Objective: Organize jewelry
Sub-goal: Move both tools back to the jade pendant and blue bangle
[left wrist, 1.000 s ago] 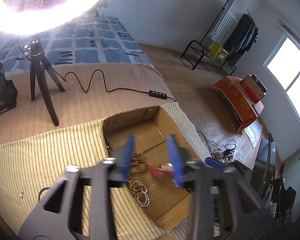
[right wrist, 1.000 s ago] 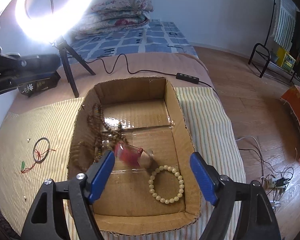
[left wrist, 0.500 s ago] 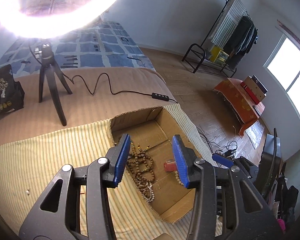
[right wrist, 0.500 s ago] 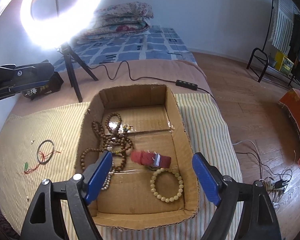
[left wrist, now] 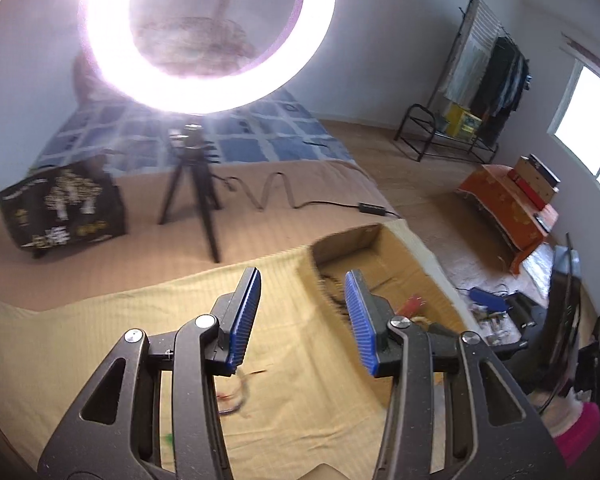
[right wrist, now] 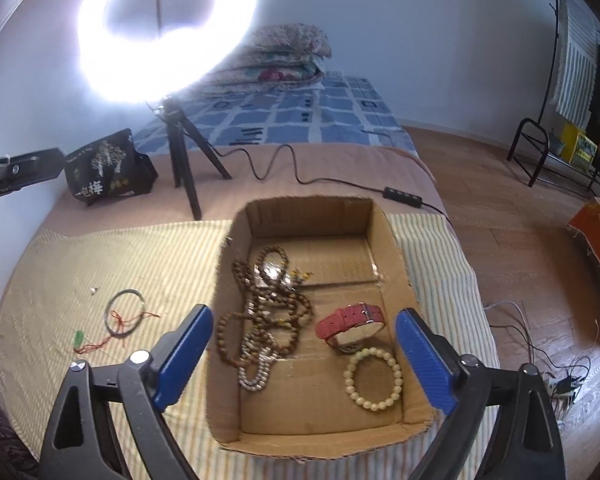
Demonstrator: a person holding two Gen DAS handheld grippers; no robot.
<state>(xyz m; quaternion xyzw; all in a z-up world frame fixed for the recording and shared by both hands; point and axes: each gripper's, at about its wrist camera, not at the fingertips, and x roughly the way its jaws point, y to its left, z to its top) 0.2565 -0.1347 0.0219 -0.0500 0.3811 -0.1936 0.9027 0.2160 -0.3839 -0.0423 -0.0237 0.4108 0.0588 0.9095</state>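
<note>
A cardboard box (right wrist: 228, 360) on the striped yellow cloth (right wrist: 80, 264) holds brown bead strings (right wrist: 268, 312), a red watch (right wrist: 350, 320) and a pale bead bracelet (right wrist: 374, 378). A metal bangle (right wrist: 125, 312) with red cord and a green charm (right wrist: 78, 337) lie on the cloth left of the box. My right gripper (right wrist: 304, 354) is open and empty, held above the box's near end. My left gripper (left wrist: 304, 320) is open and empty above the cloth, left of the box (left wrist: 384, 256); the bangle (left wrist: 240, 394) shows blurred just below its left finger.
A lit ring light on a black tripod (right wrist: 180, 160) stands behind the box, its cable (right wrist: 300, 172) trailing right. A black bag (right wrist: 108, 168) lies at the back left. The bed edge drops to a wooden floor (right wrist: 520, 240) on the right.
The left gripper has let the brown beads fall into the box, then lifted and swung left over the cloth. The right gripper has released the red watch, which now rests in the box.
</note>
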